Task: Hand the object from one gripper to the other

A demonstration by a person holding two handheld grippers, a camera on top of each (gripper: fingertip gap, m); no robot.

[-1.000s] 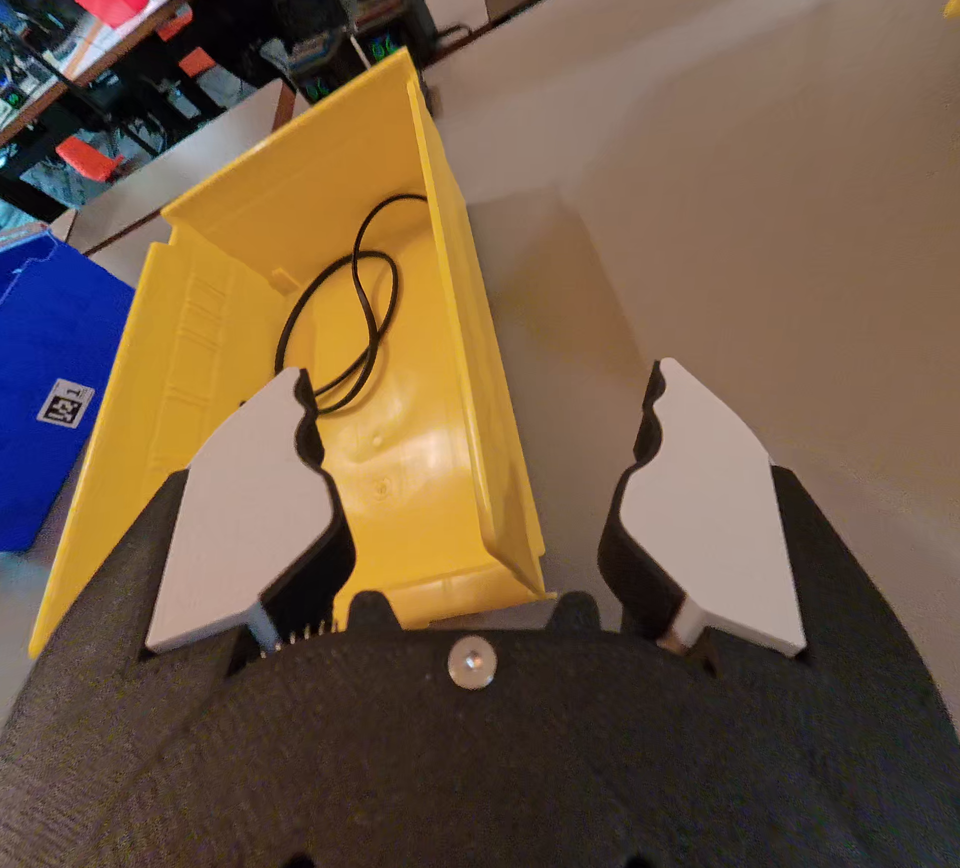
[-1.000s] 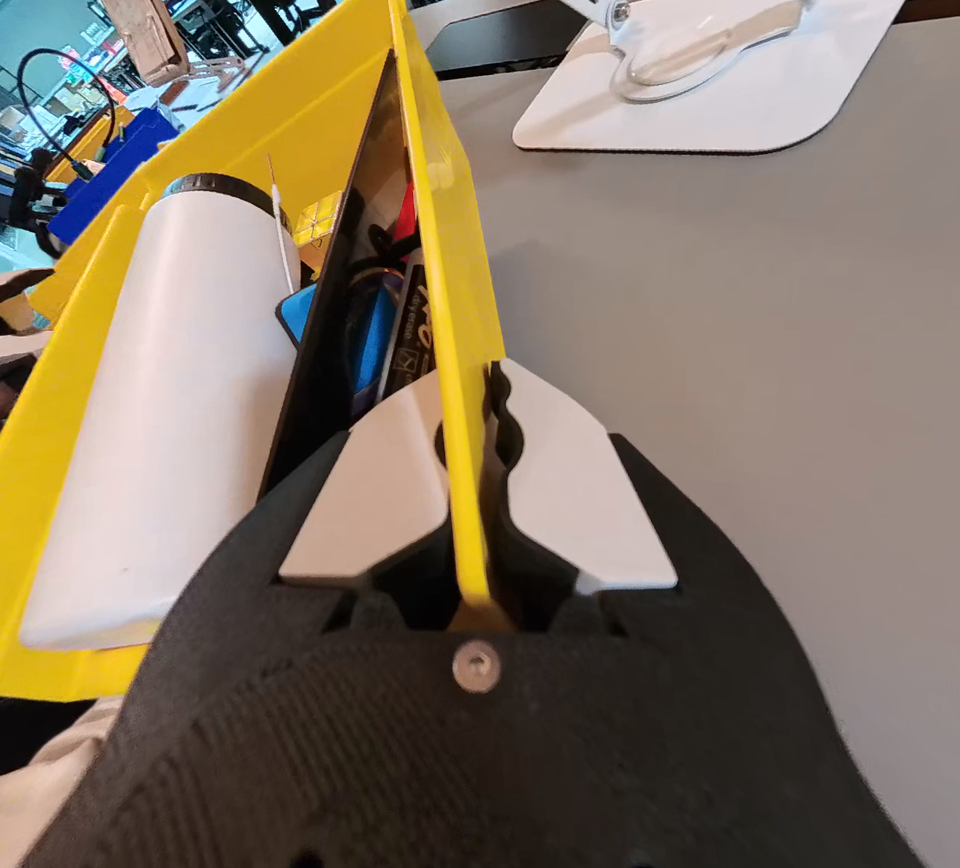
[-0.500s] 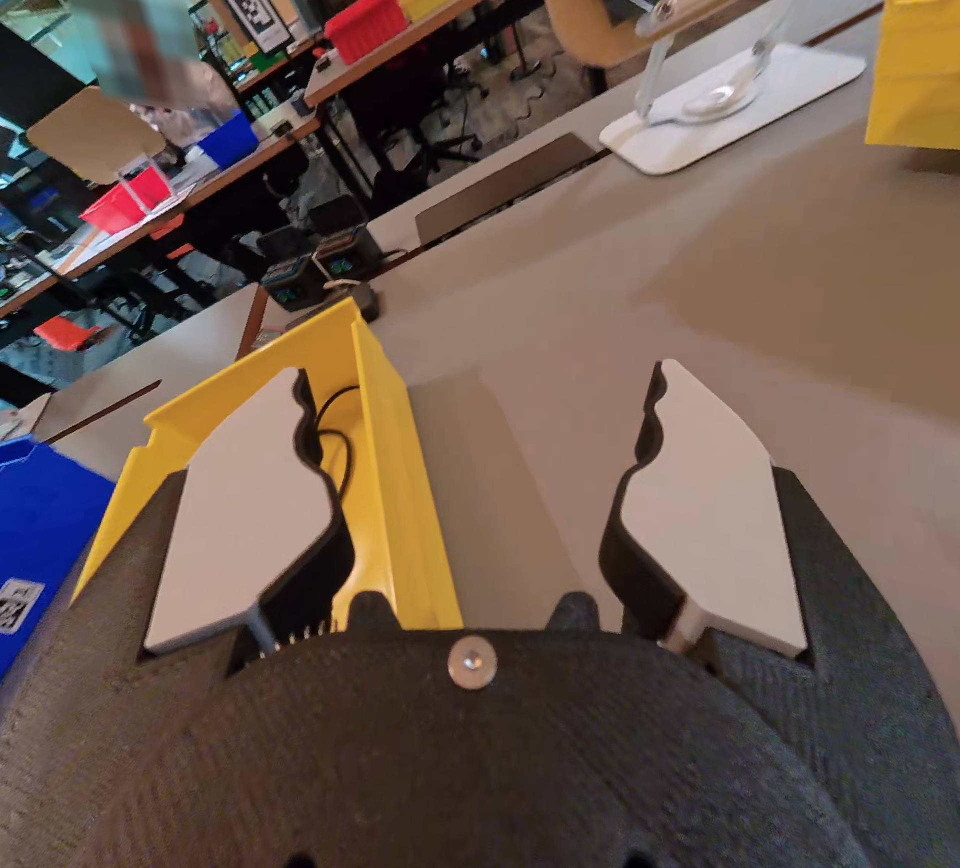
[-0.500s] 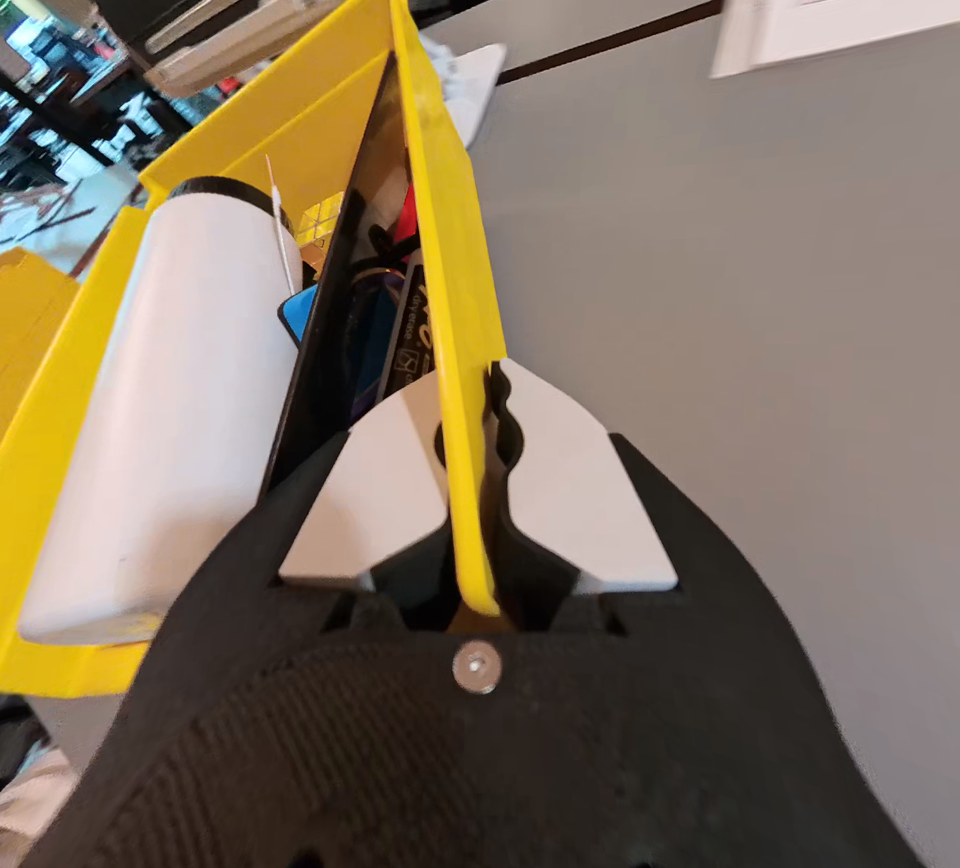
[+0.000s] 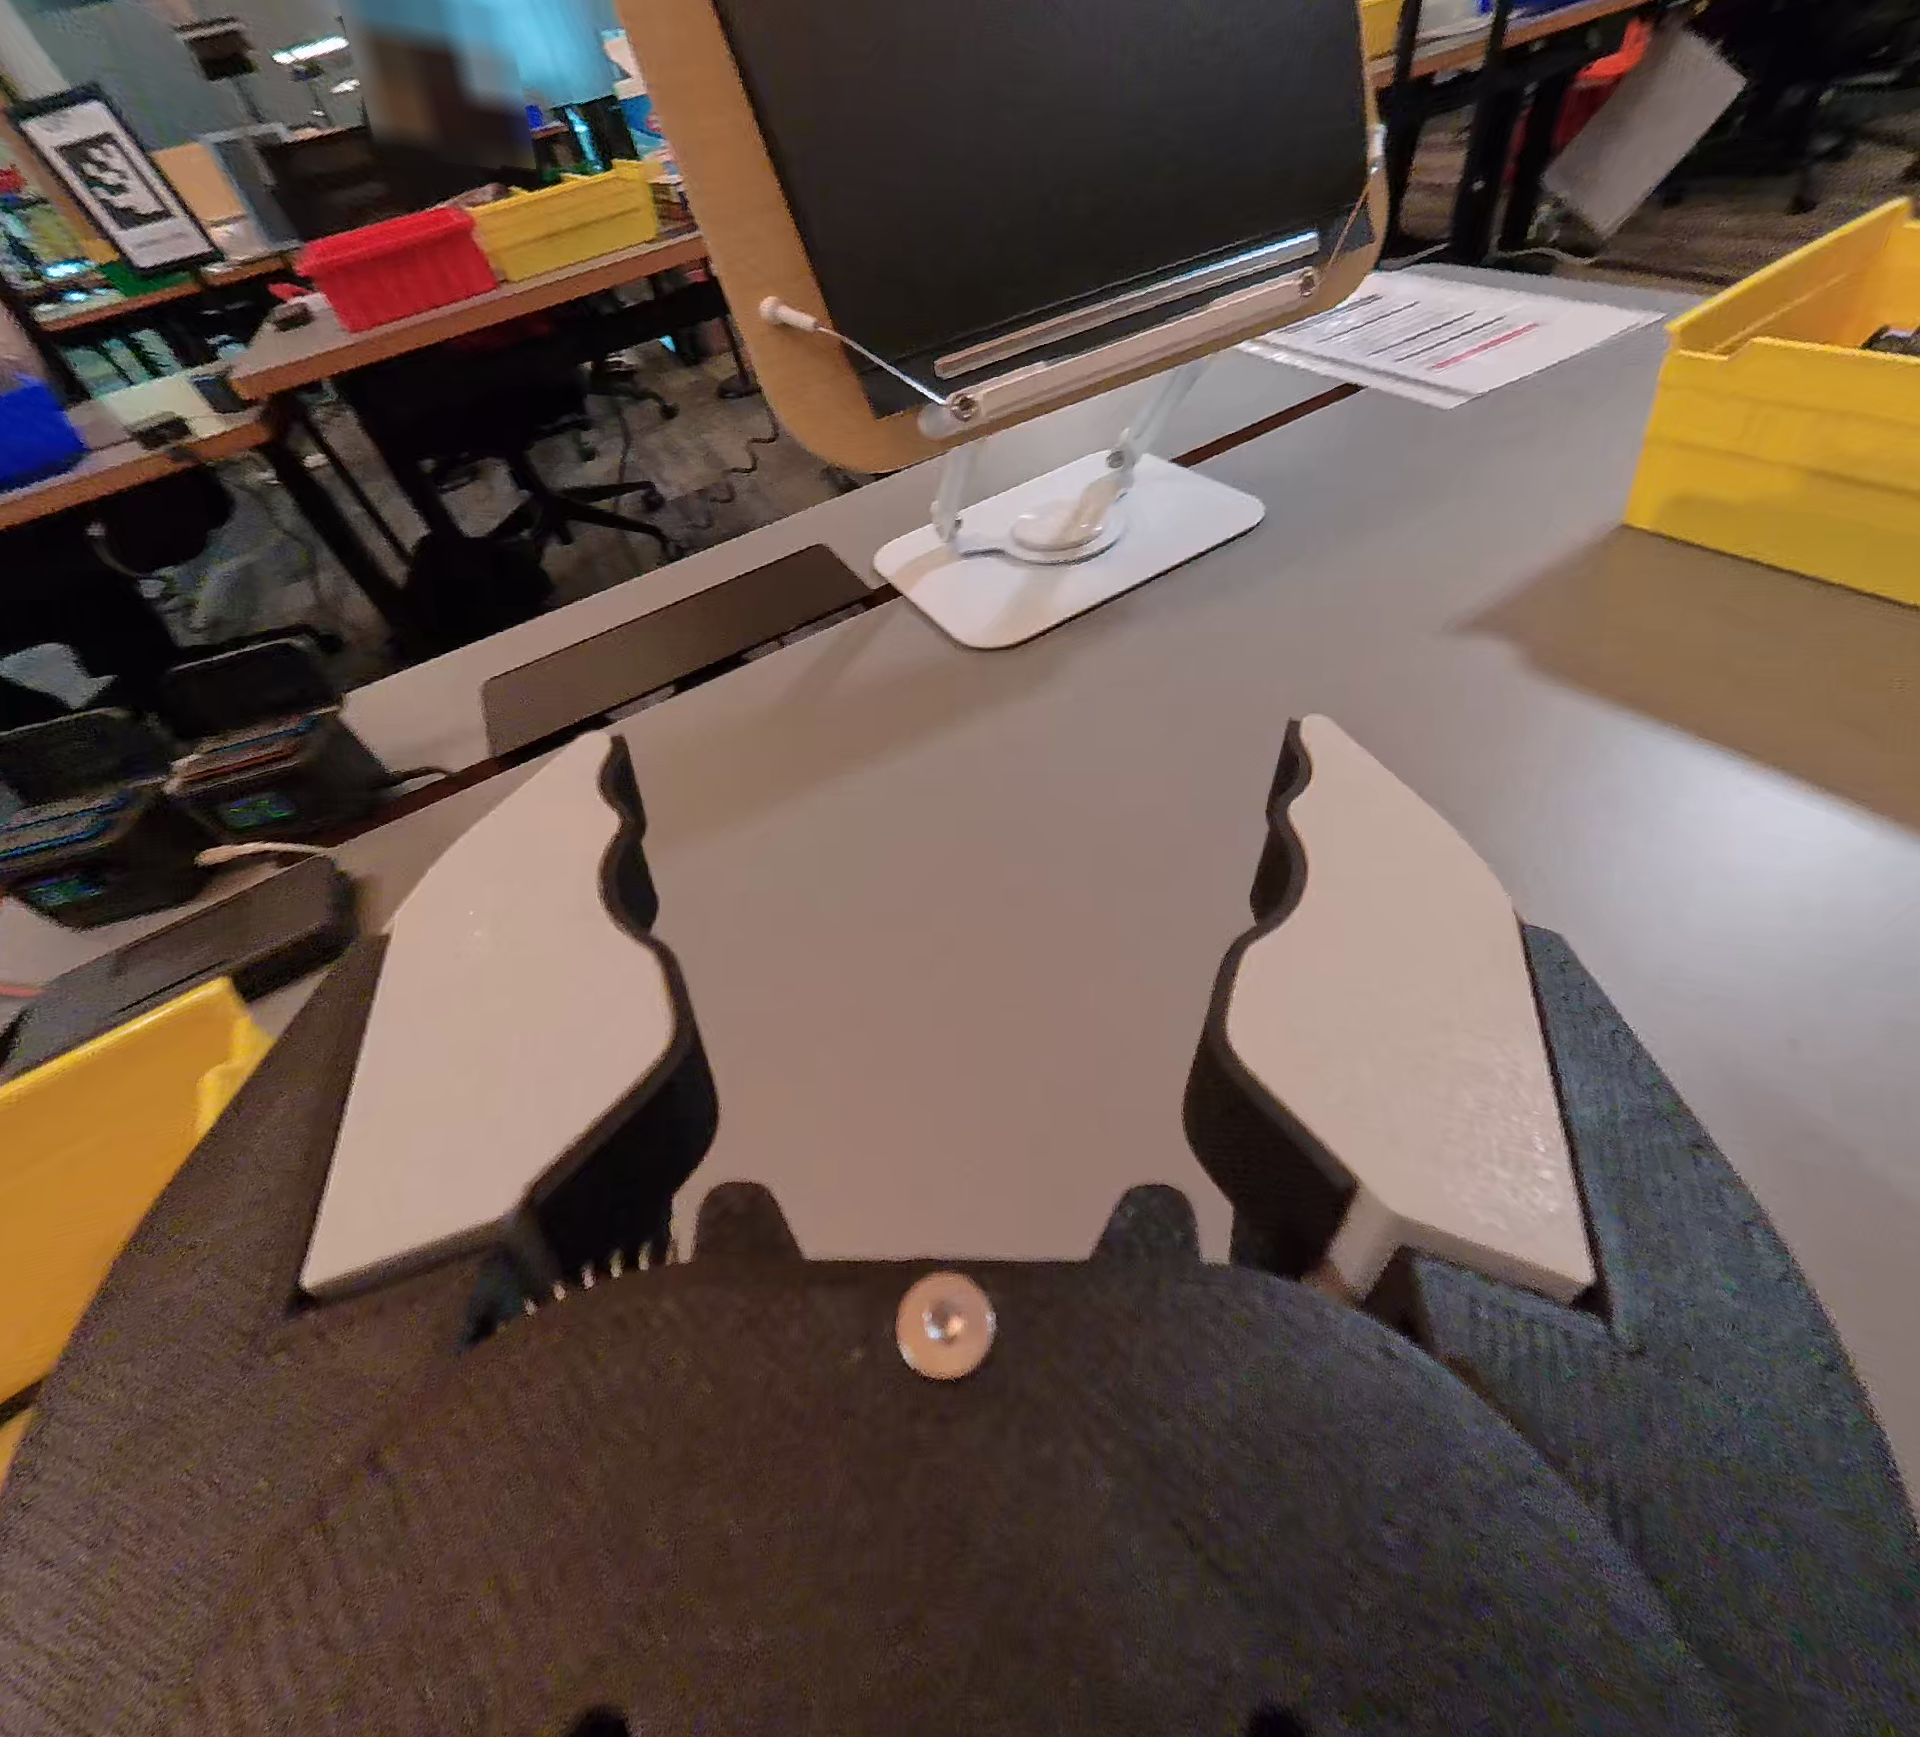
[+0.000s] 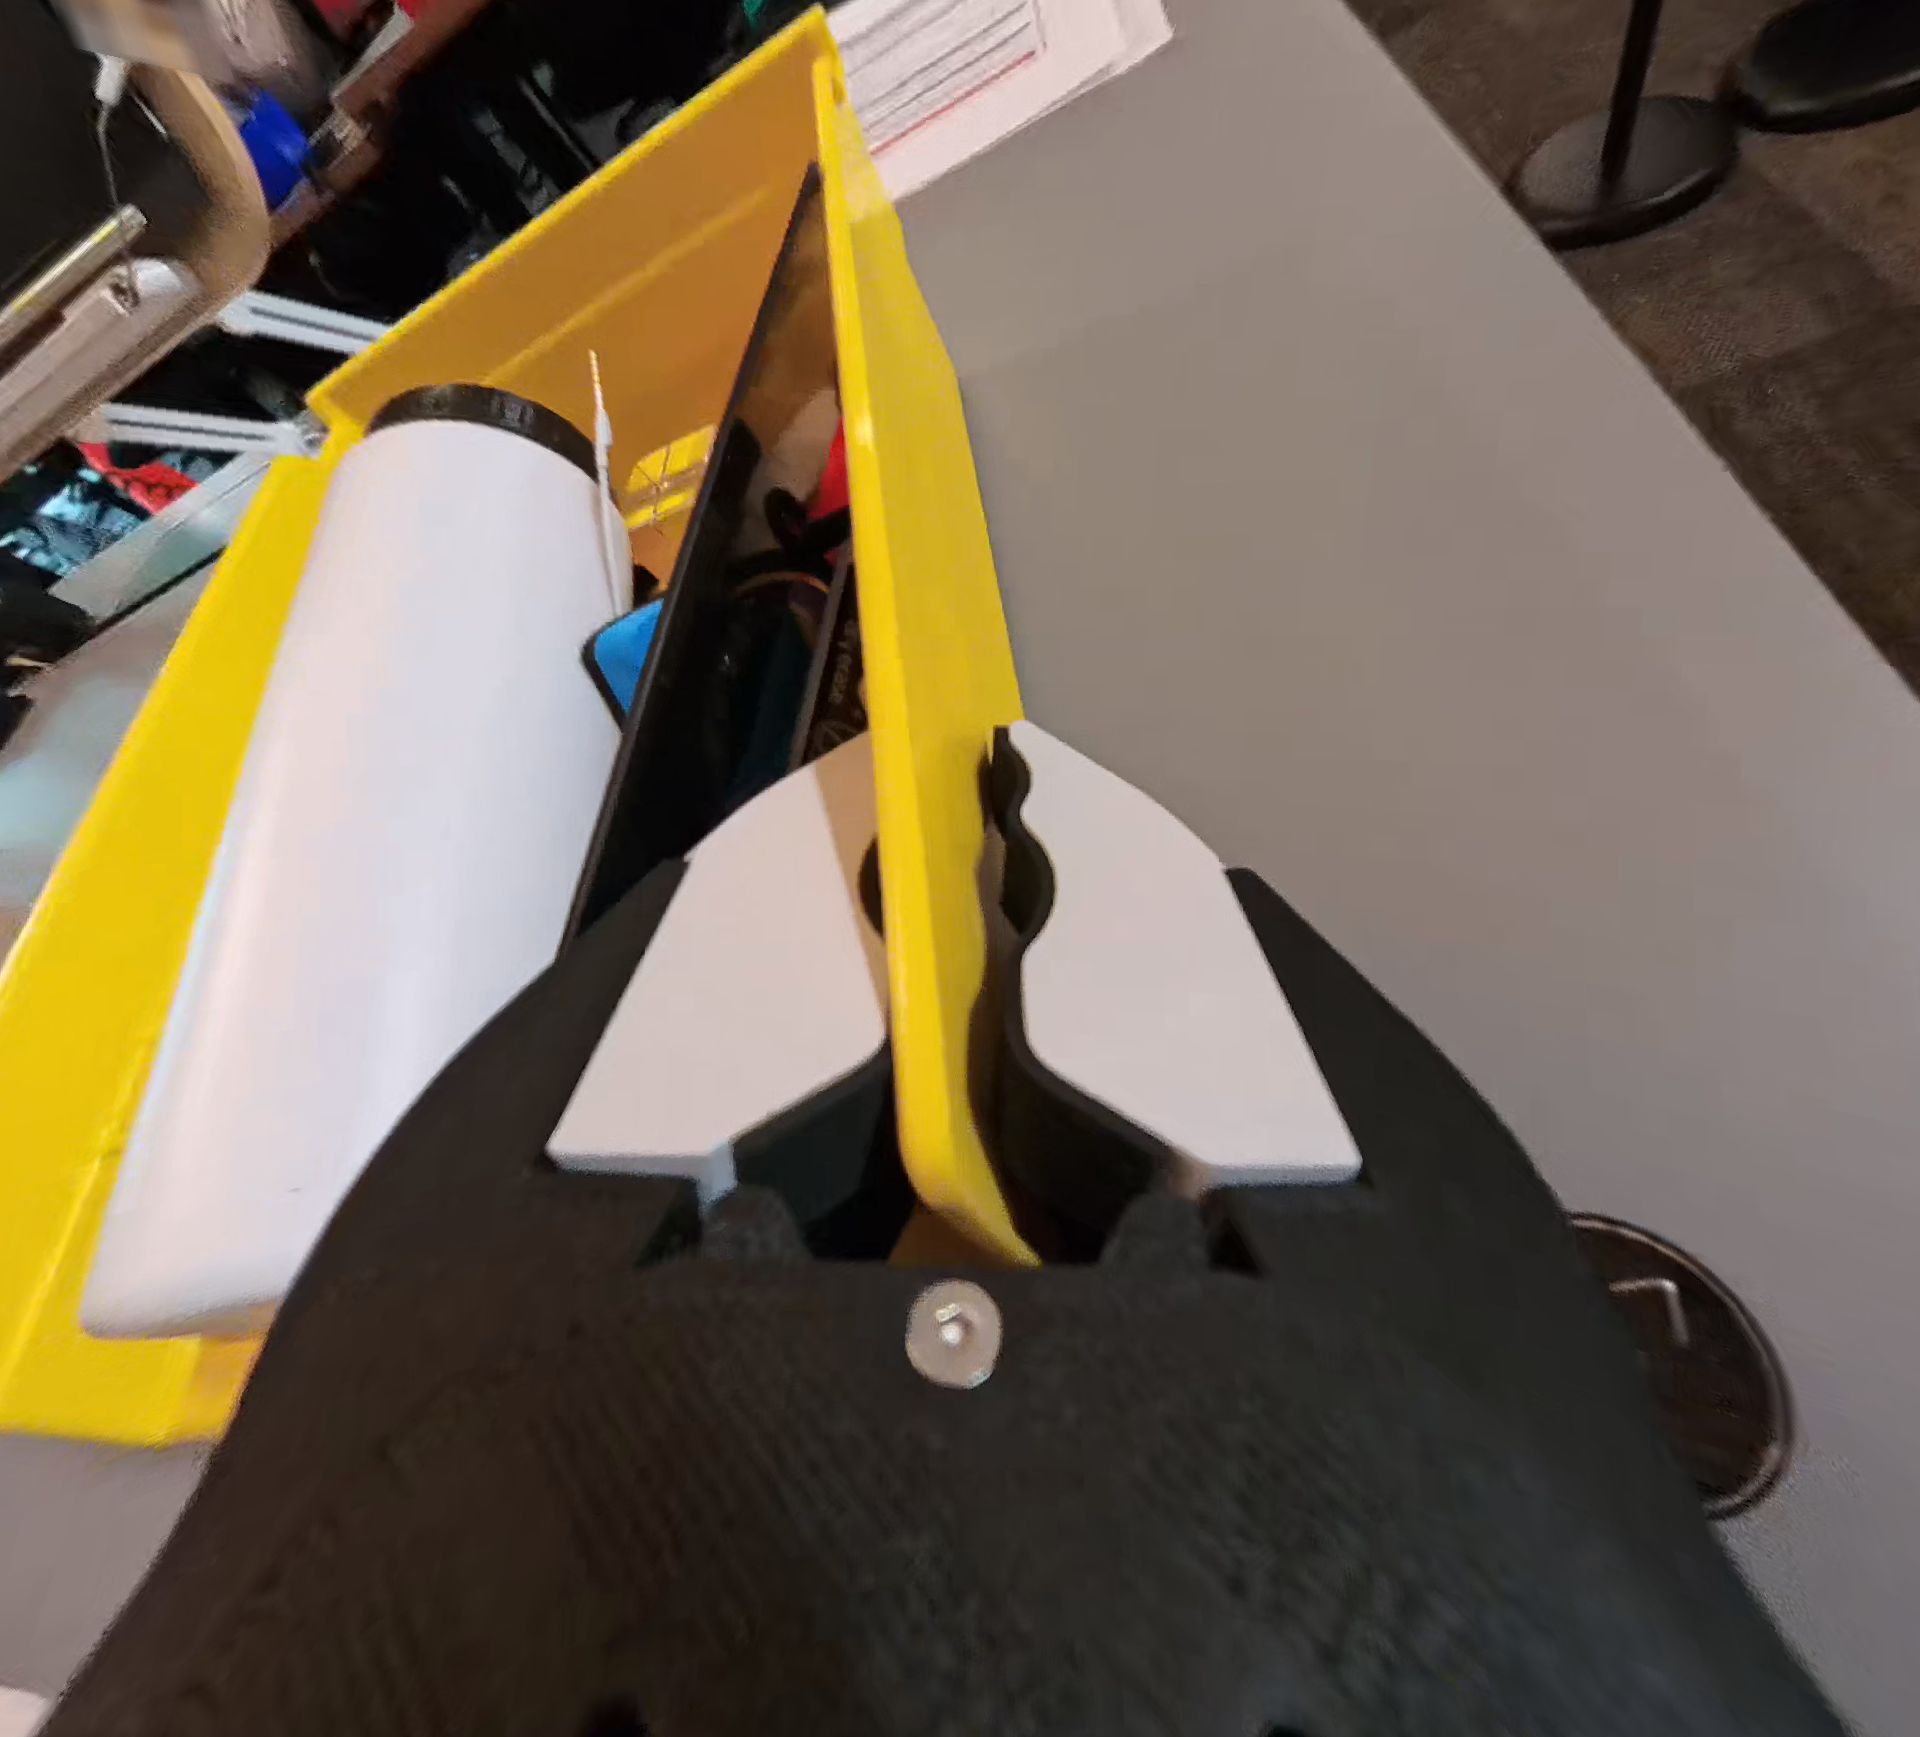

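Note:
My right gripper [image 6: 940, 794] is shut on the right side wall of a yellow bin [image 6: 914, 565], one finger inside and one outside. The bin holds a large white bottle with a black cap [image 6: 384, 804], a black divider panel [image 6: 707, 607], a blue item [image 6: 629, 664] and other small items. The same bin [image 5: 1787, 430] shows at the far right in the left wrist view. My left gripper [image 5: 951, 804] is open and empty above the bare grey table [image 5: 1039, 752]. A corner of a second yellow bin [image 5: 94, 1157] shows at its lower left.
A dark screen on a white stand [image 5: 1070, 534] stands at the table's far edge, papers [image 5: 1455, 331] to its right. A dark phone-like device [image 5: 197, 949] lies at the left. Black post bases [image 6: 1621, 170] stand on the floor beyond the table's right edge. The left gripper's tips are roughly 65 cm from the right gripper's.
My left gripper has swung up and right, away from the yellow bin with the black cable, and now faces the screen stand. My right gripper has turned with its bin still gripped.

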